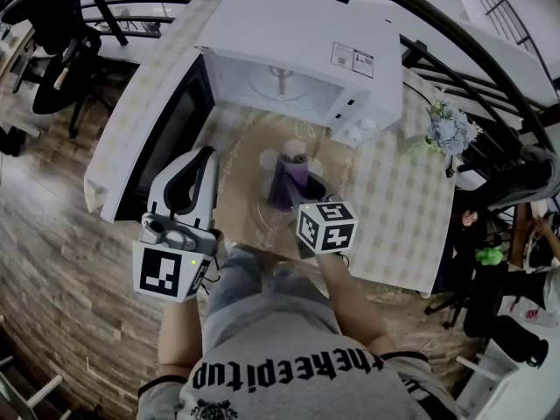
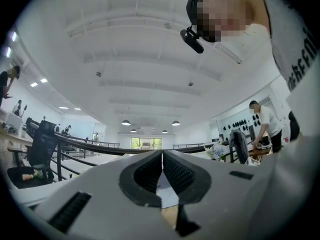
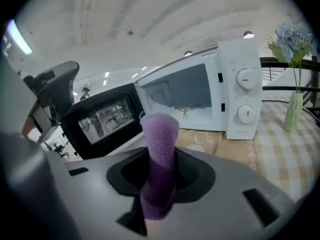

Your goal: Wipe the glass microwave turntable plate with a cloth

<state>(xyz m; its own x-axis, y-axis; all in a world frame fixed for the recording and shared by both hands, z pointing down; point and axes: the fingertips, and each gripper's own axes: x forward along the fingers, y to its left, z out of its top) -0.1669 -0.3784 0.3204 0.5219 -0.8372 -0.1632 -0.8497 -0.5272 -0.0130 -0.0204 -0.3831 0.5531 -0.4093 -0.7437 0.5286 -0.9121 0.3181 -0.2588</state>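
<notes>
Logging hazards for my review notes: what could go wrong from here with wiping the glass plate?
1. The left tongs are shut on nothing and point at the ceiling, so nothing steadies the glass plate; it may slide under wiping.
2. The right tongs pinch the purple cloth as a narrow roll; hard tips could touch glass.

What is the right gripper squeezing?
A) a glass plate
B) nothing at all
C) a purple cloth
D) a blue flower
C: the jaws of the right gripper are closed on a purple cloth, which sticks up between them in front of the open microwave.
</notes>
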